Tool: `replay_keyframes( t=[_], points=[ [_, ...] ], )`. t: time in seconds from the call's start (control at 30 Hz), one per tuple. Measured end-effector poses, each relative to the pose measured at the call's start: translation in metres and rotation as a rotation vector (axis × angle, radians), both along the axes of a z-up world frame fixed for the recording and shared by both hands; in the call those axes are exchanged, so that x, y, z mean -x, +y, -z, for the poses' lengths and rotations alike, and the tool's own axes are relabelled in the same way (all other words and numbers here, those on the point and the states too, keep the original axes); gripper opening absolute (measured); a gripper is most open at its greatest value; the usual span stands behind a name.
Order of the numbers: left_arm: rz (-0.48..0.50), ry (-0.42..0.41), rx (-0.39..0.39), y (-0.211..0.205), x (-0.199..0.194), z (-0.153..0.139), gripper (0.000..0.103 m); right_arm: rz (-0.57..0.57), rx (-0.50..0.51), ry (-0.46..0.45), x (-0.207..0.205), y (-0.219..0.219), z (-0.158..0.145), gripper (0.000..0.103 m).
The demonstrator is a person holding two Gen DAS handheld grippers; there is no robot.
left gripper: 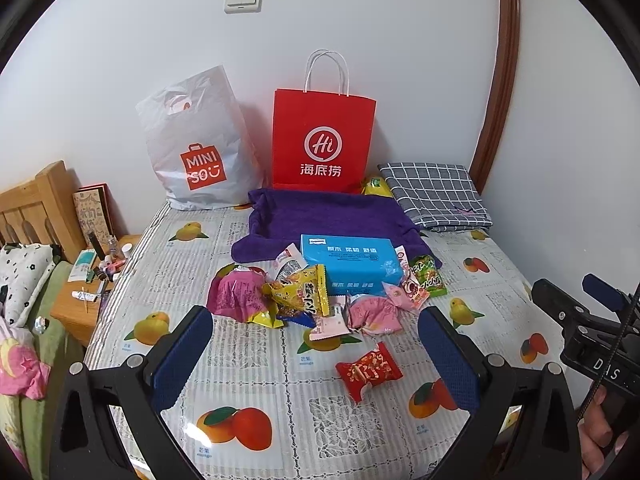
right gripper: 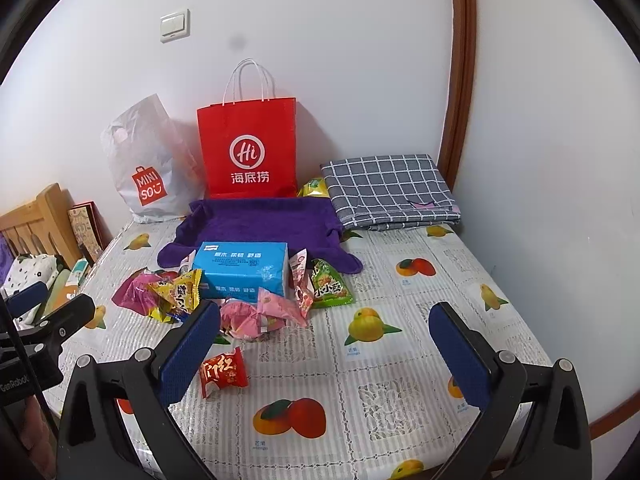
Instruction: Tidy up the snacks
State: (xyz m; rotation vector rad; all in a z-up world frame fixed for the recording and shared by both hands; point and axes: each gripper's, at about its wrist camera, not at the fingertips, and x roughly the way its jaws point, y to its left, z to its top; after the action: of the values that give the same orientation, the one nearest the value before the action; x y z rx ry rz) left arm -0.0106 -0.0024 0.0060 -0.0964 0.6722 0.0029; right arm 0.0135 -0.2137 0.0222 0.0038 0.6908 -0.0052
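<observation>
Several snack packets lie in a loose pile on the fruit-patterned table cover [left gripper: 256,364]: pink packets [left gripper: 236,294], a yellow one [left gripper: 300,288], a green one [left gripper: 430,276]. They crowd around a blue tissue pack [left gripper: 350,264]. A red packet [left gripper: 369,370] lies alone, nearer to me. My left gripper [left gripper: 314,320] is open above the cover, with the red packet between and just beyond its fingers. In the right wrist view the red packet [right gripper: 223,372] sits by the left finger of my open right gripper [right gripper: 326,308], which holds nothing.
A purple cloth tray [left gripper: 320,216] lies behind the tissue pack. A red paper bag [left gripper: 322,140] and a white plastic bag [left gripper: 196,148] lean on the wall. A folded checked cloth [left gripper: 434,196] sits at back right. A cluttered bedside stand [left gripper: 92,280] is at left.
</observation>
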Motion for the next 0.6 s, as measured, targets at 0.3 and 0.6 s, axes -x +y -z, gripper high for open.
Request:
replay_keyframes(
  t=[0.3, 0.6],
  points=[
    [0.001, -0.003, 0.002, -0.0005, 0.0008, -0.001, 0.103, 0.003, -0.003, -0.007, 0.0022, 0.0001, -0.0008, 0.102],
    [0.003, -0.004, 0.005, -0.0011, 0.0021, -0.0011, 0.103, -0.006, 0.0, -0.017, 0.0073, 0.0046, -0.0025, 0.102]
  ],
)
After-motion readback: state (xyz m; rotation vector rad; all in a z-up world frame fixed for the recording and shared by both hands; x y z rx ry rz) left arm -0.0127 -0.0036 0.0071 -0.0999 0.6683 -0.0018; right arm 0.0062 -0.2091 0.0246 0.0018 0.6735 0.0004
